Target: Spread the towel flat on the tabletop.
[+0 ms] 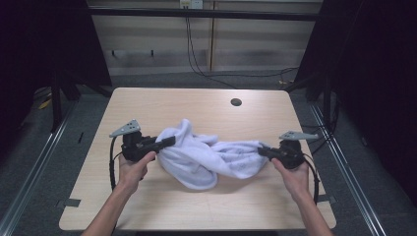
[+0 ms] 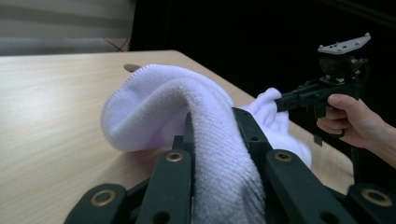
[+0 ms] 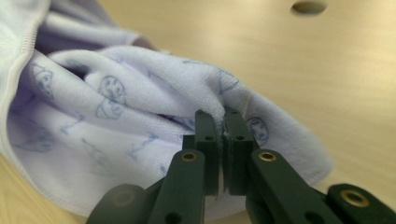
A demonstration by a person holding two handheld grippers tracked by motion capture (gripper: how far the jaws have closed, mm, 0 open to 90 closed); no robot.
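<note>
A white towel [image 1: 206, 157] with faint blue prints lies bunched in the middle of the wooden table [image 1: 196, 105]. My left gripper [image 1: 169, 142] is shut on the towel's left end; a thick fold of the towel [image 2: 219, 154] passes between its jaws. At the other end my right gripper [image 1: 261, 151] is shut on a thin pinch of the towel [image 3: 140, 121], its jaws almost touching [image 3: 223, 135]. In the left gripper view the right gripper [image 2: 280, 102] and the hand holding it show farther off.
A round cable hole [image 1: 236, 102] sits in the table's far right part. Black frame posts stand on both sides of the table, and cables hang down the back wall [image 1: 194, 54]. Bare tabletop lies in front of and behind the towel.
</note>
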